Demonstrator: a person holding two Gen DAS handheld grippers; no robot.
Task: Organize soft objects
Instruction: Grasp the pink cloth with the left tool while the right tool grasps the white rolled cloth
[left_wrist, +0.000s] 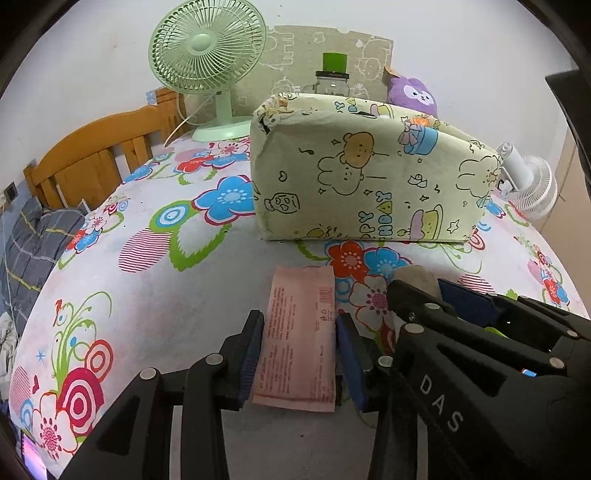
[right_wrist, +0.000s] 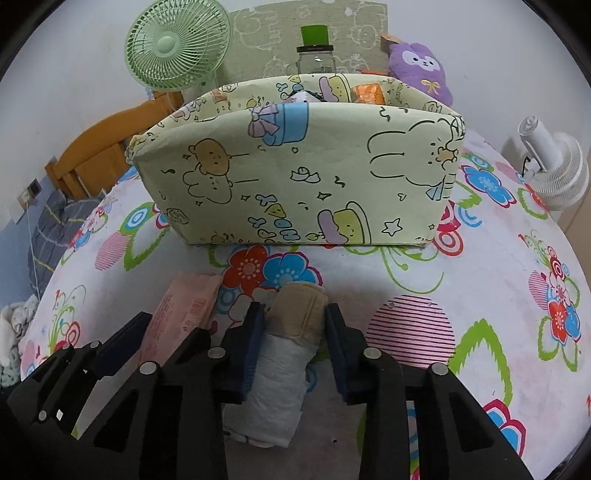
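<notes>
Floral bedsheet (left_wrist: 155, 295) is bearing both items short of the printed box (right_wrist: 295, 177): pink packet (left_wrist: 299, 339) is being clenched by left gripper (left_wrist: 300, 354), rolled bundle (right_wrist: 284, 354) by right gripper (right_wrist: 295, 354) w/ pads barely seated, so bundle is probably being risked slipping/unrolling on lift.

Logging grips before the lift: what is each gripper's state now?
Left gripper: shut on the flat pink packet.
Right gripper: shut on the rolled beige-and-white cloth bundle.
</notes>
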